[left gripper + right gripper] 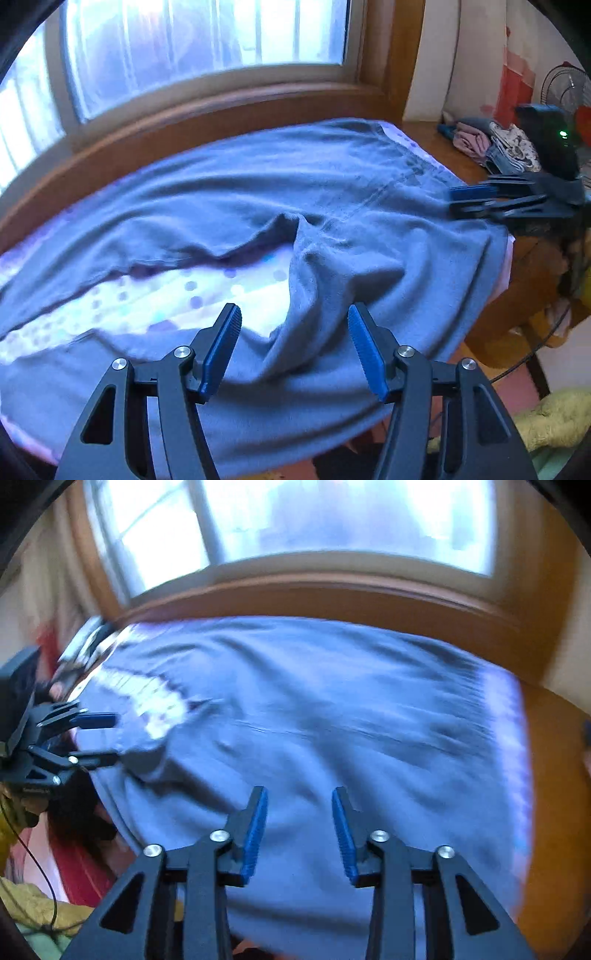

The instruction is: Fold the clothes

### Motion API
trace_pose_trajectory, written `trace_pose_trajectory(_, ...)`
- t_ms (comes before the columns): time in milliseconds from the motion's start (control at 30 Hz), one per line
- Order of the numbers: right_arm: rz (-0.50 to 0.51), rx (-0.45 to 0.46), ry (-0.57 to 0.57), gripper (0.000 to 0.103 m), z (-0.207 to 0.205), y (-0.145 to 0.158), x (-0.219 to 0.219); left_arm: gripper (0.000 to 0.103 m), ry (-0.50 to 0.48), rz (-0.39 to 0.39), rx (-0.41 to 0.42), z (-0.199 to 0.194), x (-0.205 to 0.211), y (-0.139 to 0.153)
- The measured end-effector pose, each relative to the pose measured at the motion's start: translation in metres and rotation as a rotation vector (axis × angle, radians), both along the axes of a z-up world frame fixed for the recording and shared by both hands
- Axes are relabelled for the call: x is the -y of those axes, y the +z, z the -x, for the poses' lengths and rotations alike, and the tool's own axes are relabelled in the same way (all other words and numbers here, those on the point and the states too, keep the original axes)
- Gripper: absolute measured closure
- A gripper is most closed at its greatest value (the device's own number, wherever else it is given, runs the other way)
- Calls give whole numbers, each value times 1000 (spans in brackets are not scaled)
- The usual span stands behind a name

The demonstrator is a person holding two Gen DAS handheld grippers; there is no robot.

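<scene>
Grey-blue knitted garment point(369, 206) lies spread across a polka-dot sheet point(207, 295) on a wooden table point(436, 147), filling the middle of both views below the window point(207, 33). It looks soft, light and limp, so it should drape and bunch; the raised crease at centre frame or a hem edge seem the best holds. The left gripper point(294, 347) hangs above it with jaws apart and empty; the right gripper point(300, 834) likewise stands parted, holding nothing. Folded clothes point(495, 147) crowd the upper right; the table's near edge drops away at lower right.
</scene>
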State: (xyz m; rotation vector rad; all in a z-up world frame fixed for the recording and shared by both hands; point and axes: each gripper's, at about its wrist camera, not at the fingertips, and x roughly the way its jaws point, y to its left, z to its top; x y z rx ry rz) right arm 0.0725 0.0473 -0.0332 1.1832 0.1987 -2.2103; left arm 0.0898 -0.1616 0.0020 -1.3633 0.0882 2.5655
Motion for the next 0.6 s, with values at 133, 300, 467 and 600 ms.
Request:
trace_pose_trajectory(133, 37, 62, 59, 71, 26, -21, 47, 42, -67, -22, 95, 17, -4, -35)
trace_pose_trajectory(300, 31, 98, 107, 75, 40, -42, 77, 65, -79, -57, 149, 6, -10, -57)
trace_pose_trajectory(467, -55, 50, 207, 75, 26, -60, 114, 65, -29, -146, 145, -21, -4, -50)
trace_pose_trajectory(600, -60, 13, 317, 79, 14, -48, 120, 66, -11, -170, 132, -37, -2, -42)
